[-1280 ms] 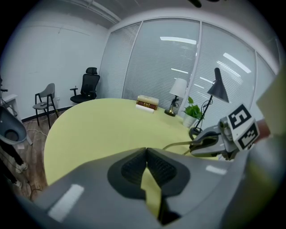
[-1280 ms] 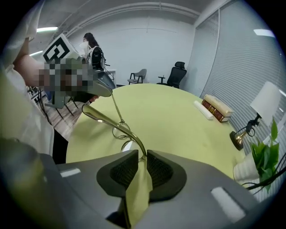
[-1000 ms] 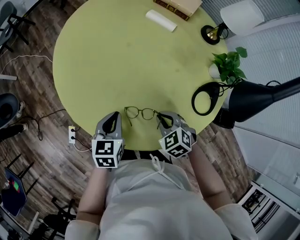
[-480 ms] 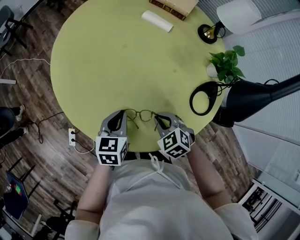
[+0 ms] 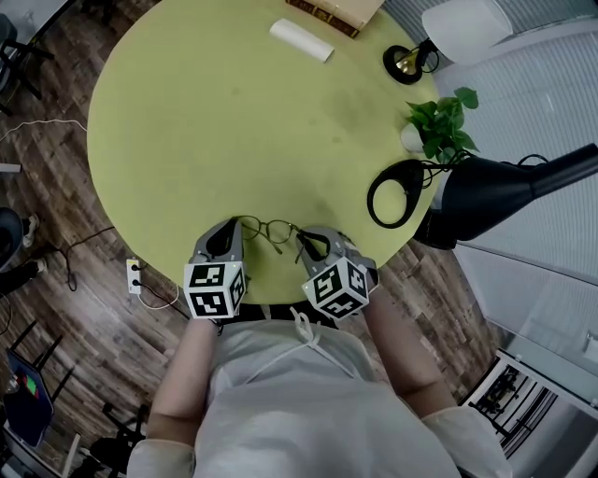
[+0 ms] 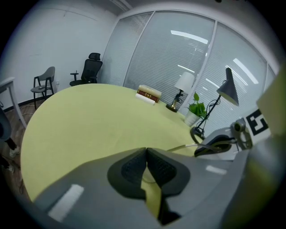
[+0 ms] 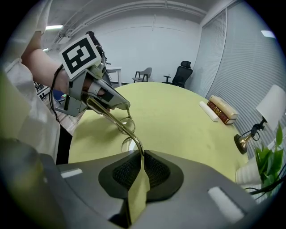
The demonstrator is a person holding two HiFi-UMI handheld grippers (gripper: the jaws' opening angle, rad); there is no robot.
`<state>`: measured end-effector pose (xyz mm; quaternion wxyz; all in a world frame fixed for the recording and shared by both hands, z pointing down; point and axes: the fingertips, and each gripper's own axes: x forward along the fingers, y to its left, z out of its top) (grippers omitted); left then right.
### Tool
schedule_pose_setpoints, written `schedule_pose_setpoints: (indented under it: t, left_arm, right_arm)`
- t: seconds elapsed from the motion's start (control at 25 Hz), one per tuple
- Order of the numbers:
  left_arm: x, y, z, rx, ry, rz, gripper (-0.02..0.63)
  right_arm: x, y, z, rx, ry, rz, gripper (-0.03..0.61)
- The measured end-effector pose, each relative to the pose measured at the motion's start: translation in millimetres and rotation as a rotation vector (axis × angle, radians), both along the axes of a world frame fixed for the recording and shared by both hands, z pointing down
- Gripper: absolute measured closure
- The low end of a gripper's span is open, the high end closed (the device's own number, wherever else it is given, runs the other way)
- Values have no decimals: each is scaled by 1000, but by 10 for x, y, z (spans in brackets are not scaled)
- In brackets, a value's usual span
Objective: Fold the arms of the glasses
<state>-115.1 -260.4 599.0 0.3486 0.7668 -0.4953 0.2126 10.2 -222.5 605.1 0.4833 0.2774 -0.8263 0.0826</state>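
Thin gold-rimmed glasses [image 5: 267, 229] lie at the near edge of the round yellow-green table [image 5: 234, 121], between my two grippers. My left gripper [image 5: 228, 241] is at their left end, and in the left gripper view its jaws [image 6: 146, 152] are shut with a thin gold wire of the glasses between the pads. My right gripper [image 5: 308, 245] is shut on the glasses' right end. In the right gripper view a gold arm [image 7: 117, 120] runs from the left gripper [image 7: 96, 96] down into the right gripper [image 7: 142, 155], with the two lenses [image 7: 127, 132] just beyond.
A book [image 5: 336, 11] and a white roll [image 5: 301, 40] lie at the table's far side. At the right edge stand a small lamp [image 5: 404, 61], a potted plant [image 5: 439, 121] and a black desk lamp [image 5: 486, 191]. A power strip [image 5: 135, 275] lies on the floor.
My left gripper has come in from the left, sunk and rolled, closing onto the glasses' left end. The glasses now sit more slanted and narrower. The right gripper has stayed put.
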Motion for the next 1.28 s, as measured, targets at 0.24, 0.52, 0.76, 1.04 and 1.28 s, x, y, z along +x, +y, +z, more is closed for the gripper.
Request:
schedule_pose_setpoints:
  t: [0.24, 0.52, 0.76, 1.04, 1.28]
  left_arm:
    - [86, 1, 96, -24, -13, 11, 607]
    - [165, 67, 213, -61, -15, 20, 607]
    - [88, 138, 311, -108, -24, 1, 607]
    - [-26, 312, 238, -99, -26, 0, 607]
    - [-34, 403, 389, -121, -58, 16, 607]
  right_arm:
    - [21, 18, 8, -15, -15, 16, 552]
    - [35, 39, 5, 3, -7, 5, 552]
    - [47, 57, 11, 9, -4, 3, 552]
    - [42, 79, -9, 26, 3, -6, 552]
    - [28, 61, -49, 53, 37, -50, 552]
